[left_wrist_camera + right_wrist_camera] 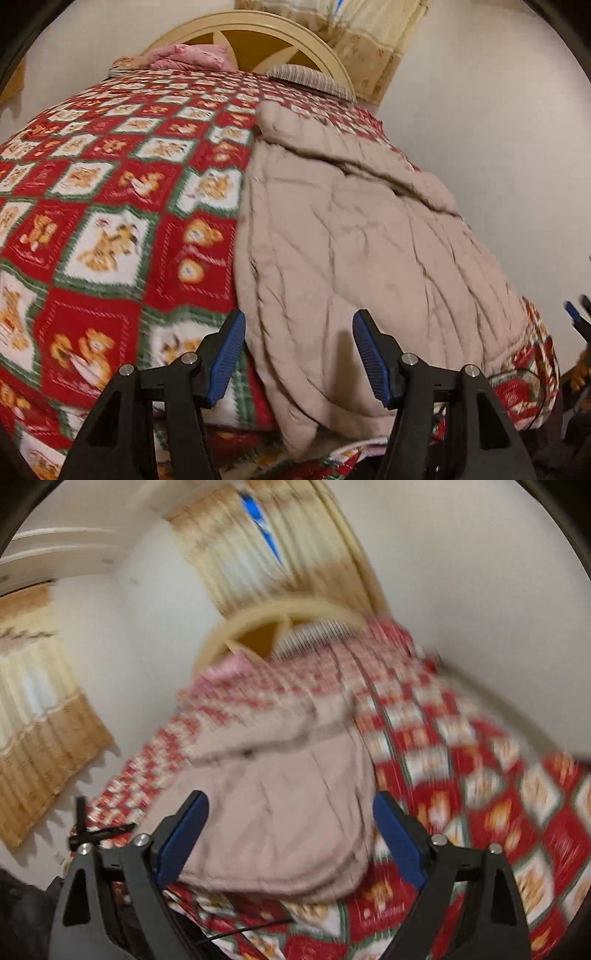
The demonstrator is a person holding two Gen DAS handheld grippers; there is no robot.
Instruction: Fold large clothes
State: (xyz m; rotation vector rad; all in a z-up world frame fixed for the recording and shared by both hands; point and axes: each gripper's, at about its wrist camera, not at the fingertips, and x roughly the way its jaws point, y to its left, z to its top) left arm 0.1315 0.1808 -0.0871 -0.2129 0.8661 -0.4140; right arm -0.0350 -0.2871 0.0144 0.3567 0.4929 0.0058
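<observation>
Beige quilted garment (354, 243) lies folded on the bed's red teddy-bear blanket (110, 206), near the foot edge. Left gripper (299, 354) & right gripper (291, 834): fingers apart, nothing clamped, both just above the garment.

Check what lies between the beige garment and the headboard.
Left wrist view: only the red teddy-print bedspread separates the beige garment from the headboard.

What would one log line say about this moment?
beige quilted garment lying on red teddy-bear bedspread | left hand-held gripper open, empty | right hand-held gripper open, empty
</observation>
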